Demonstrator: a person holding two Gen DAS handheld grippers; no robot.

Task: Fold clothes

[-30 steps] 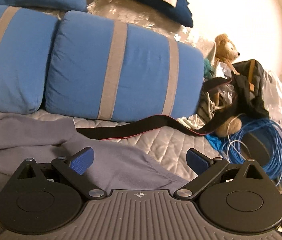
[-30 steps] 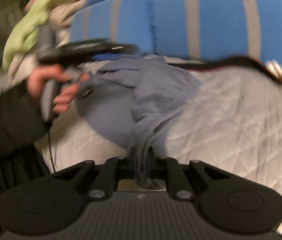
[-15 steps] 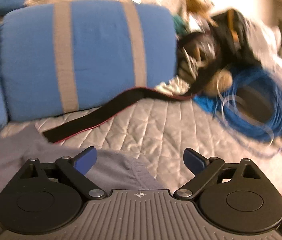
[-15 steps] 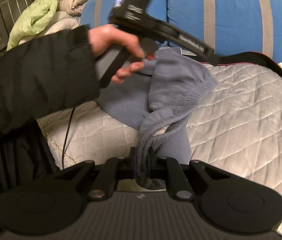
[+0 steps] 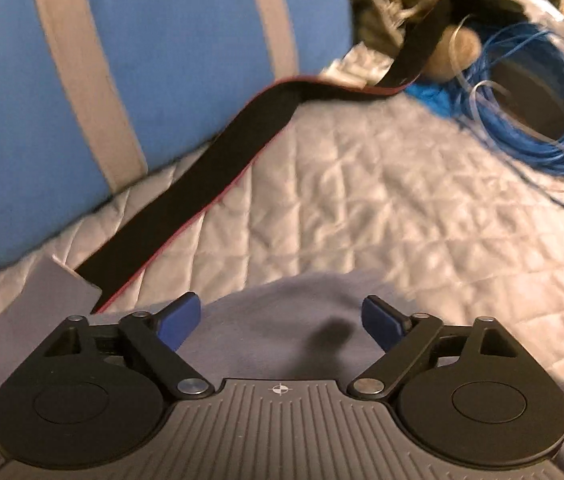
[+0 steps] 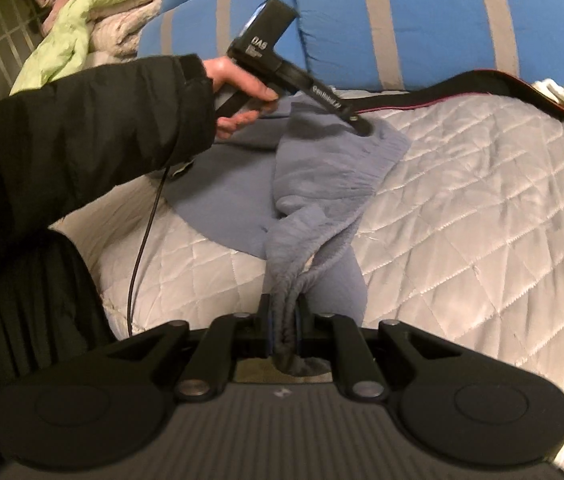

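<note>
A grey-blue sweatshirt (image 6: 322, 184) lies rumpled on the quilted bed (image 6: 482, 208), one bunched edge clamped in the right gripper (image 6: 284, 320). The left gripper (image 5: 279, 316) points down over its ribbed hem, jaws closing around the cloth (pads not yet pressing). A black strap (image 5: 201, 176) runs past the blue striped cushion (image 5: 161, 60).

Left hand-held gripper (image 5: 281, 320): black body w/ ribbed grey top plate, small crosshair mark at centre, two round black discs either side, silver pivot screws on black link arms, blue pads (image 5: 179, 320) on the fingertips. Right hand-held gripper (image 6: 284, 320) was the same build, black & grey. Seen from the right cam, the left unit had white lettering along its side & a thin black cable (image 6: 143, 240) hanging off it. Person wore a black padded sleeve (image 6: 93, 128).
</note>
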